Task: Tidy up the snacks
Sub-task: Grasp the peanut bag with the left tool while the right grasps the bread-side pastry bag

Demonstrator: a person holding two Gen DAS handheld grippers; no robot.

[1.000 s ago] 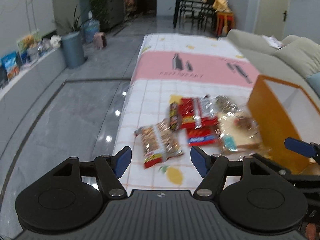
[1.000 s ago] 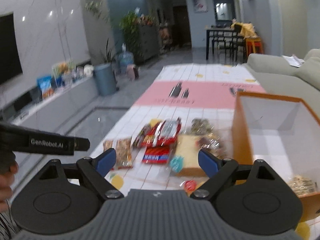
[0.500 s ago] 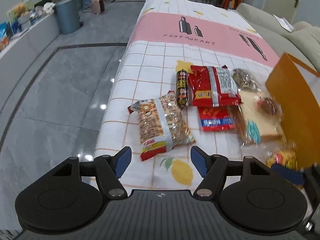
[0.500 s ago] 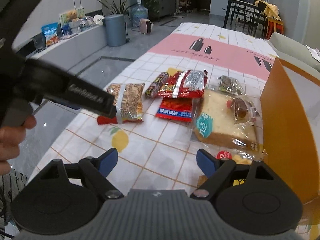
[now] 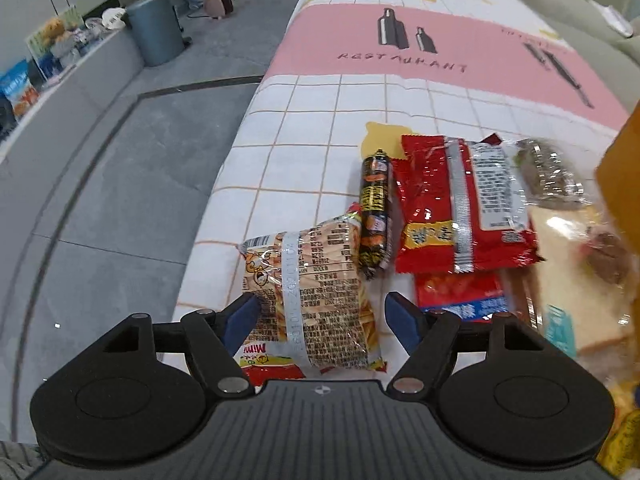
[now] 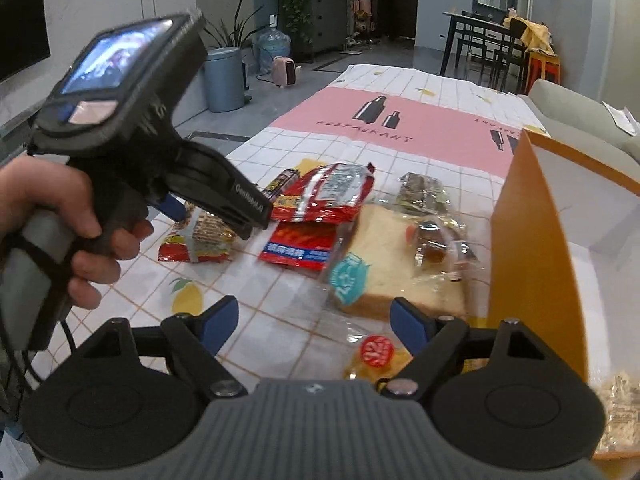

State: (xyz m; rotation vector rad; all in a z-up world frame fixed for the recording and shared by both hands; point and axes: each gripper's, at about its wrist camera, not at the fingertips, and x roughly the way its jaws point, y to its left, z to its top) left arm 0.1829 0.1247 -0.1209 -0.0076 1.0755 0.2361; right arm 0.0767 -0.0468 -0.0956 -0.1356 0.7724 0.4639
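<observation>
Several snacks lie on the checked tablecloth point(image 5: 312, 128). My left gripper point(image 5: 322, 316) is open, its blue fingers on either side of a clear noodle-snack bag point(image 5: 316, 292), which also shows in the right wrist view point(image 6: 200, 240). A black sausage stick point(image 5: 374, 208), a red packet point(image 5: 452, 204), a smaller red-and-blue packet point(image 5: 460, 292) and wrapped bread point(image 6: 392, 268) lie to its right. My right gripper point(image 6: 314, 322) is open and empty, low over the table near the bread and a small yellow snack point(image 6: 376, 356).
An orange box point(image 6: 532, 248) with a white inside stands at the right and holds a clear bag point(image 6: 620, 408). The table's left edge drops to a grey floor point(image 5: 100, 184). A sofa point(image 6: 576, 112) lies beyond the box.
My left gripper has come down and forward until its open fingers straddle the noodle-snack bag. My right gripper has moved lower and nearer the bread.
</observation>
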